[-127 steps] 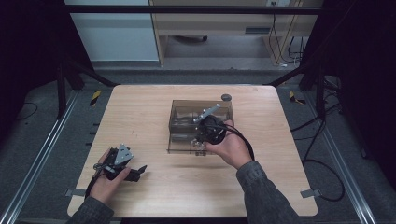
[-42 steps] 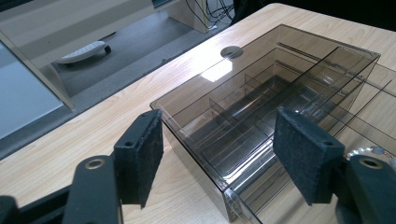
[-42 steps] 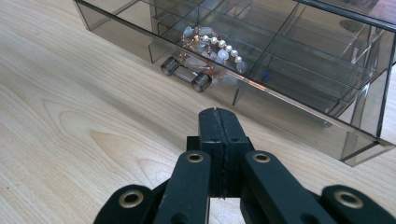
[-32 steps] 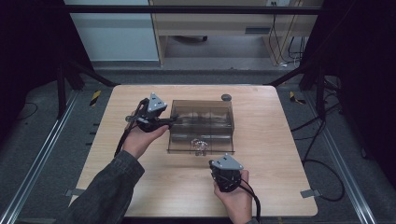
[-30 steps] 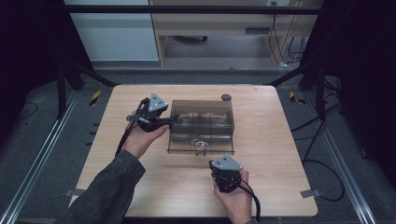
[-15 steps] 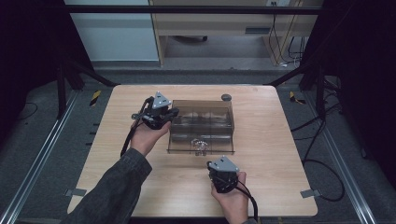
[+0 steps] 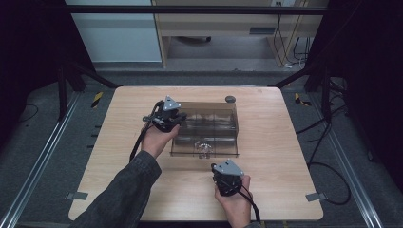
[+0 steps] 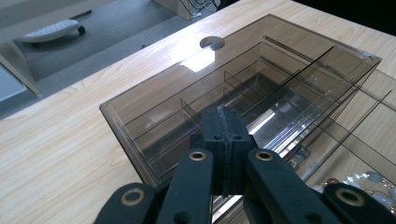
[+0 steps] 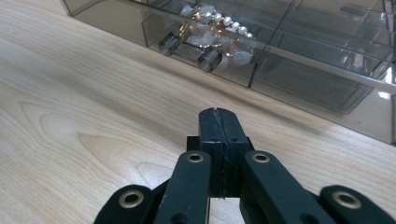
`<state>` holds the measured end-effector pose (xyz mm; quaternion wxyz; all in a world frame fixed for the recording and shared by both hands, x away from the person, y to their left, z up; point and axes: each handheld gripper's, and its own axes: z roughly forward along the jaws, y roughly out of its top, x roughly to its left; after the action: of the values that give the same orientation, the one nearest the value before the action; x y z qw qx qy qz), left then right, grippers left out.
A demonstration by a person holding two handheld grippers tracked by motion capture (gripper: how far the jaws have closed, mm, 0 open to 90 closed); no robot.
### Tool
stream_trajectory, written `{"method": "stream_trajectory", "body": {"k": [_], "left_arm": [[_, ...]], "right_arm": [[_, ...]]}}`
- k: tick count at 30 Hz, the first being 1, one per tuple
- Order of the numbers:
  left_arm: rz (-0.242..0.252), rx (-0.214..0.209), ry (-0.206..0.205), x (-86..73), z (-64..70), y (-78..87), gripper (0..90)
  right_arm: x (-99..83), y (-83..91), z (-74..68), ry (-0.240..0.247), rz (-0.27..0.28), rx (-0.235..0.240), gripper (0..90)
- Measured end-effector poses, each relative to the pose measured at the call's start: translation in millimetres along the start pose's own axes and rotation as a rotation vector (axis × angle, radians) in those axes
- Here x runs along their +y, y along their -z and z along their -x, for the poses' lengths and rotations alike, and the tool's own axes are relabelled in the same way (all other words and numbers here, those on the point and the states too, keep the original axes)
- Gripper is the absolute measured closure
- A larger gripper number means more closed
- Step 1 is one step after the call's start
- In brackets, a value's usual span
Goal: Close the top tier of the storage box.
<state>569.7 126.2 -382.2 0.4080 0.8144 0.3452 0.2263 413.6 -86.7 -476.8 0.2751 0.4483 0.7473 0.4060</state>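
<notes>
A smoky clear plastic organiser box (image 7: 207, 124) with thin dividers stands at the table's middle. Its front drawer holds pearl and gold jewellery (image 7: 203, 147), also seen as beads (image 9: 212, 25) behind the drawer's handle. My left gripper (image 7: 172, 117) is at the box's left end, jaws pressed together over the box's near wall (image 8: 140, 140) with nothing between them (image 8: 223, 122). My right gripper (image 7: 227, 176) rests low over the bare wood in front of the box, jaws shut and empty (image 9: 218, 122).
A small dark round disc (image 7: 230, 99) lies on the table behind the box, also visible past its far edge (image 8: 212, 42). Cables trail from both grippers. The wooden table (image 7: 285, 142) has bare room left and right of the box.
The left hand has brought its gripper from the front left of the table up to the box's left end. The right gripper has left the box and pulled back to the front.
</notes>
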Motion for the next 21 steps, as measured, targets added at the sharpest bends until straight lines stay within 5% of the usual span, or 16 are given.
{"method": "stream_trajectory", "body": {"k": [21], "left_arm": [[-0.036, 0.012, 0.03, -11.5, 2.8, -23.8, 90.0]], "right_arm": [[5.5, -4.1, 5.7, -0.02, 0.054, -0.017, 90.0]]}}
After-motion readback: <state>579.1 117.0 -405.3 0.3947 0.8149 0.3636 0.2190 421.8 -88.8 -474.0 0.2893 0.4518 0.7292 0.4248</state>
